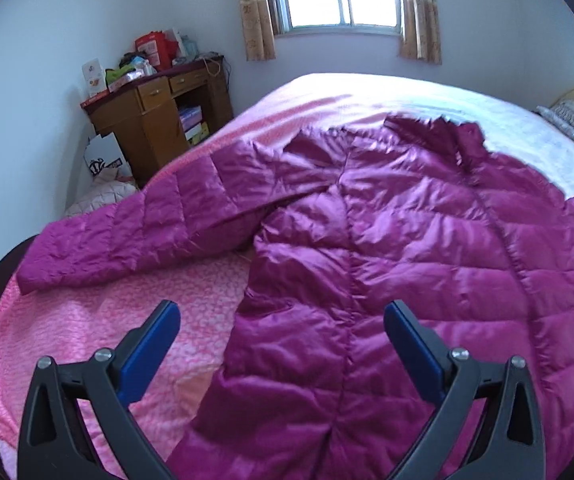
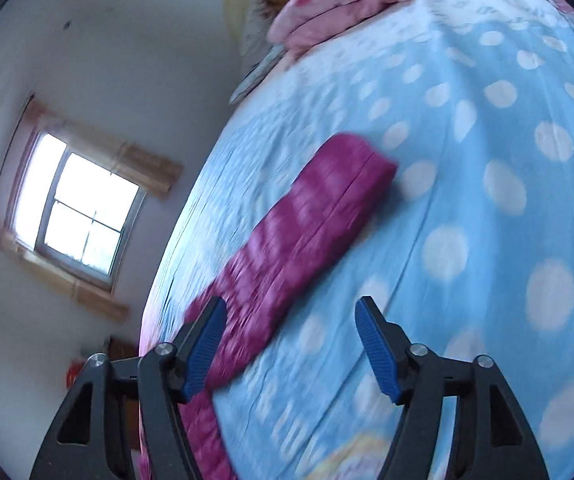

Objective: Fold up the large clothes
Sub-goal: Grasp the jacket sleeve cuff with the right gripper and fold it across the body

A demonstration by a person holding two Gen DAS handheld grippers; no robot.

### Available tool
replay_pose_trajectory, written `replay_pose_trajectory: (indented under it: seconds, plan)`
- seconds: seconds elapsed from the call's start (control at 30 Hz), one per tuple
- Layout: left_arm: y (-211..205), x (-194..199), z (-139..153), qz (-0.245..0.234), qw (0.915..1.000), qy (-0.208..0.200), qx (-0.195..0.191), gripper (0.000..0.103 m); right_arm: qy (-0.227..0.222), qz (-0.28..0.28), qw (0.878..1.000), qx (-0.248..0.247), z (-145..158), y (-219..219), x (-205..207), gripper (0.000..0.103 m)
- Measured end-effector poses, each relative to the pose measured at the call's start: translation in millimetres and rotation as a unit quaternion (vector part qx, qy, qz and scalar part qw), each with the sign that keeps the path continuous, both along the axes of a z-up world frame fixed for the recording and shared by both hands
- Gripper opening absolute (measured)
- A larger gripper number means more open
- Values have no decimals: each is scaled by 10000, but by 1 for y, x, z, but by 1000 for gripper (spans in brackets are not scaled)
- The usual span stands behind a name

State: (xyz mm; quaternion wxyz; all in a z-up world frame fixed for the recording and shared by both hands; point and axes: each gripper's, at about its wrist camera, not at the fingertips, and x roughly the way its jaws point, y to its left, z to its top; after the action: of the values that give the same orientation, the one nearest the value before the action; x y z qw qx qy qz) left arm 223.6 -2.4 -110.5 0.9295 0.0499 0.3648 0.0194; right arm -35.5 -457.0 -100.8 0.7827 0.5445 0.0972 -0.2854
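Your left gripper (image 1: 281,336) and right gripper (image 2: 289,346) hung spread and empty; the slippery jacket (image 1: 367,240) risked escaping a shallow pinch.

No legible text or labels anywhere, not even on the desk's boxes (image 1: 155,50).

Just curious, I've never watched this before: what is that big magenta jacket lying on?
The magenta jacket is spread on a bed with a pink patterned cover; its other sleeve rests on a blue dotted blanket. Whatever lies directly beneath the jacket's body is covered.
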Motion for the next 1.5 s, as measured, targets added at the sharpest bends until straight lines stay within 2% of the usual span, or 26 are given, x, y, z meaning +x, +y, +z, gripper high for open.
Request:
replay_pose_trajectory:
  seconds: [0.1,0.27,0.33,0.43,0.47,0.5,0.57,0.7,0.83,0.93,1.07,1.17,1.23,1.33,1.4,1.5]
  plan:
    - [0,5,-18,-51,9996,240,-149,103,75,-332,9991,234,-13,-33,7,73]
    - [8,6,-23,-195,9974,392,-580,103,247,-322,9992,24,-6,-63,40,73]
    - [13,8,-24,-220,9956,435,-797,103,438,-409,9982,-10,-4,-66,48,73]
    - [10,10,-25,-230,9960,384,-768,103,865,-305,9953,-296,-5,-64,55,70]
    - [9,10,-25,-229,9963,377,-738,103,1056,-281,9932,-395,-4,-65,60,57]
    - [9,10,-25,-229,9964,372,-729,103,1203,-270,9915,-420,-4,-66,60,40]
    - [8,10,-25,-232,9962,365,-752,103,1360,-270,9897,-370,-8,-73,57,19]
    - [9,10,-25,-257,9959,327,-807,103,1366,-139,9893,-503,7,-77,53,10]
    - [12,9,-24,-272,9956,299,-848,103,1188,105,9829,-1404,67,-31,55,8]
    - [13,9,-24,-276,9955,291,-864,103,925,685,9711,-2089,118,16,79,8]
    - [14,8,-24,-284,9953,290,-878,103,606,1591,9424,-2878,173,94,127,8]
    - [14,7,-23,-301,9950,275,-912,103,300,2380,9221,-3037,191,156,173,8]
    - [15,7,-23,-318,9947,278,-939,103,166,2517,9231,-2902,189,179,190,8]
    - [16,8,-22,-349,9944,265,-963,103,-18,2483,9327,-2616,170,186,200,8]
    - [16,8,-22,-361,9942,256,-977,103,-49,2405,9399,-2424,153,172,195,8]
    - [16,8,-22,-367,9941,243,-987,103,-206,2323,9571,-1717,123,123,171,10]
